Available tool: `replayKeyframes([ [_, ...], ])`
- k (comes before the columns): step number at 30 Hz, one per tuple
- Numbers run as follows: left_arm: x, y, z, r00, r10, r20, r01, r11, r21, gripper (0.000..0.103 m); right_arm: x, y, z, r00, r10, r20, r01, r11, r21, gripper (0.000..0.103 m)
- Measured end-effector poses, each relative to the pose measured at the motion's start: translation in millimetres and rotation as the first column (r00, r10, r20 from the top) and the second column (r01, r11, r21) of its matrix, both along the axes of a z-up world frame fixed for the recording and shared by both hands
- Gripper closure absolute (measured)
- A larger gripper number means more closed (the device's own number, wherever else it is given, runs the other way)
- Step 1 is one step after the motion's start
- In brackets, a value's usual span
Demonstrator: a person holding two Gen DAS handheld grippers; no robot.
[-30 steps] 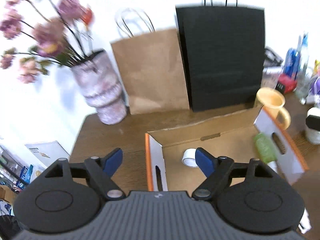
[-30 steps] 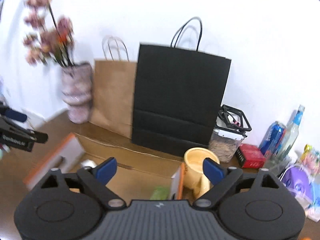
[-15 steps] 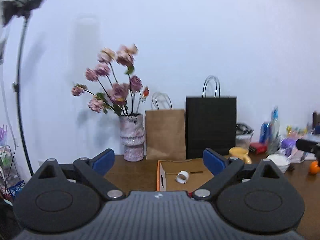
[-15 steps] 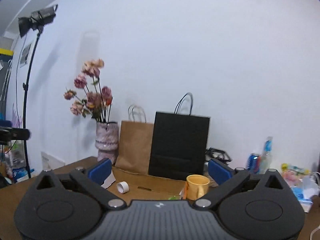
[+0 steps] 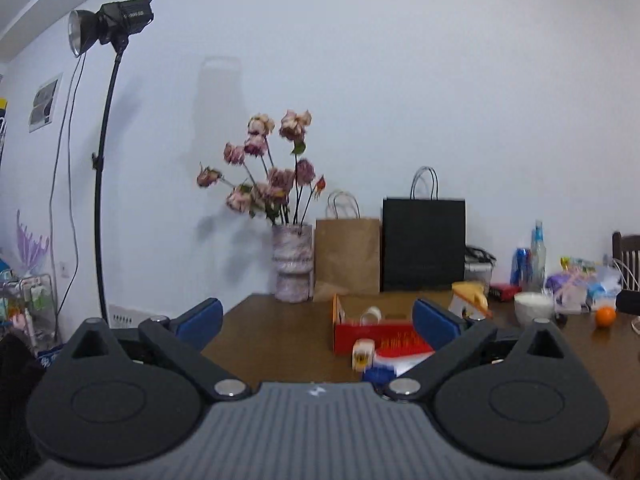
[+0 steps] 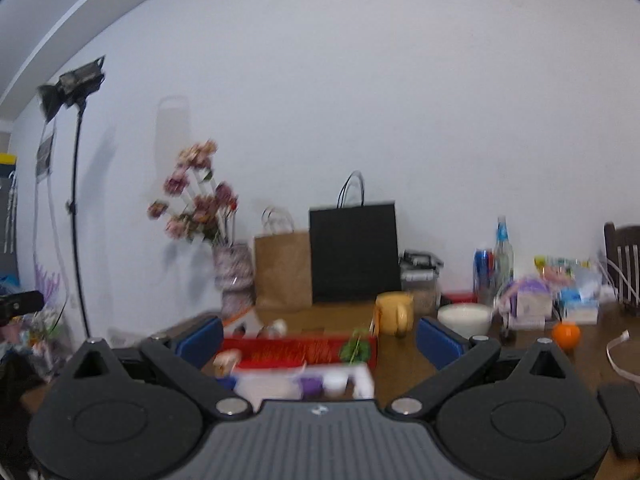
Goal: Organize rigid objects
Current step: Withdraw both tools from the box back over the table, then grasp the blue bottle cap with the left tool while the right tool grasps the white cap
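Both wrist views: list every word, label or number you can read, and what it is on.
None can be read.
Studio light: pale print on its side, too small.
Wall poster: blurred.
Small box: yellow mark, blurred.
Blue can and bottle: labels blurred.

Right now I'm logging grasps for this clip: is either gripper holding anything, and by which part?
Nothing is held. The left gripper and the right gripper both stand wide open with only air between their blue pads, back from the red box.
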State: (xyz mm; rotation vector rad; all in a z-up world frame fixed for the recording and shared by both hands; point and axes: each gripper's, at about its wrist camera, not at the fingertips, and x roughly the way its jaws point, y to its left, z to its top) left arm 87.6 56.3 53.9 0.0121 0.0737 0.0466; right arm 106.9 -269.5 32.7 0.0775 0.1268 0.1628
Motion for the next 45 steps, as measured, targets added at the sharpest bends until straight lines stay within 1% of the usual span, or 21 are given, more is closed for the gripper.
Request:
replayKeyframes([
  [3,-26,-2,-21,1.0,-0.006,-0.027,0.007,0.999,0.051,0.0,-33,7,-17,0.999,-0.004,-0.037,0.004,1.0,-0.001,0.0],
  [5,-32,-3,-32,0.998,-0.015,-0.064,0.019,0.997,0.069,0.0,-42,10,-24,0.997,0.007,-0.075,-0.007,1.0,0.0,0.0],
  [7,-30,-2,-40,0.991,-0.039,-0.127,0.046,0.998,0.052,0.0,-45,13,-29,0.995,0.028,-0.1,-0.029,1.0,-0.007,0.0],
  [9,-23,-1,-43,0.984,-0.049,-0.169,0.054,0.998,0.028,0.0,-46,15,-33,0.993,0.037,-0.111,-0.038,0.999,-0.005,0.0],
  [13,-16,0,-52,0.976,-0.046,-0.211,0.046,0.999,-0.003,0.0,-33,16,-43,0.987,0.039,-0.155,-0.038,0.999,0.011,0.0],
  [16,-10,-2,-61,0.97,-0.047,-0.239,0.051,0.999,0.01,0.0,-21,12,-51,0.98,0.028,-0.198,-0.027,1.0,0.006,0.0],
  [19,0,-4,-66,0.964,-0.042,-0.261,0.05,0.999,0.023,0.0,-7,4,-54,0.976,0.013,-0.217,-0.01,1.0,0.012,0.0],
  [22,17,-2,-67,0.96,-0.036,-0.276,0.041,0.999,0.013,0.0,9,-5,-54,0.973,-0.013,-0.229,0.016,1.0,0.01,0.002],
  [23,24,-3,-67,0.959,-0.032,-0.283,0.037,0.999,0.01,0.0,16,-8,-54,0.971,-0.021,-0.237,0.023,1.0,0.007,0.003],
  [25,40,-3,-66,0.957,-0.032,-0.289,0.034,0.999,0.002,0.0,31,-13,-51,0.969,-0.026,-0.247,0.027,1.0,0.001,0.009],
  [28,69,-8,-62,0.956,-0.05,-0.29,0.052,0.999,-0.001,0.0,61,-18,-45,0.966,-0.018,-0.26,0.018,1.0,-0.004,0.03],
  [29,82,-11,-61,0.955,-0.054,-0.291,0.059,0.998,0.008,0.0,73,-19,-43,0.966,-0.008,-0.259,0.006,1.0,-0.007,0.04],
  [30,94,-16,-62,0.954,-0.051,-0.295,0.061,0.998,0.024,0.0,84,-18,-41,0.965,-0.003,-0.262,-0.001,1.0,-0.013,0.047],
  [33,140,-28,-66,0.948,-0.029,-0.318,0.052,0.996,0.065,0.0,125,-12,-40,0.963,0.025,-0.269,-0.038,0.998,-0.043,0.06],
  [35,171,-33,-70,0.939,-0.051,-0.341,0.075,0.996,0.056,0.001,154,-6,-41,0.958,0.043,-0.282,-0.062,0.996,-0.059,0.064],
  [36,185,-34,-72,0.932,-0.069,-0.355,0.092,0.995,0.047,0.005,172,-3,-42,0.955,0.056,-0.292,-0.077,0.995,-0.063,0.065],
  [38,215,-36,-78,0.919,-0.109,-0.38,0.13,0.991,0.029,0.009,203,1,-46,0.947,0.075,-0.312,-0.102,0.992,-0.069,0.065],
  [40,241,-36,-83,0.901,-0.141,-0.411,0.157,0.987,0.007,0.017,237,6,-52,0.939,0.095,-0.331,-0.132,0.987,-0.09,0.065],
  [41,256,-36,-87,0.887,-0.148,-0.437,0.159,0.987,-0.012,0.024,252,9,-56,0.932,0.098,-0.348,-0.141,0.985,-0.1,0.068],
  [42,269,-36,-90,0.871,-0.156,-0.466,0.156,0.987,-0.038,0.028,270,12,-61,0.925,0.1,-0.367,-0.151,0.982,-0.113,0.069],
  [45,301,-31,-99,0.83,-0.207,-0.518,0.165,0.978,-0.127,0.03,310,19,-75,0.906,0.118,-0.406,-0.184,0.974,-0.128,0.07],
])
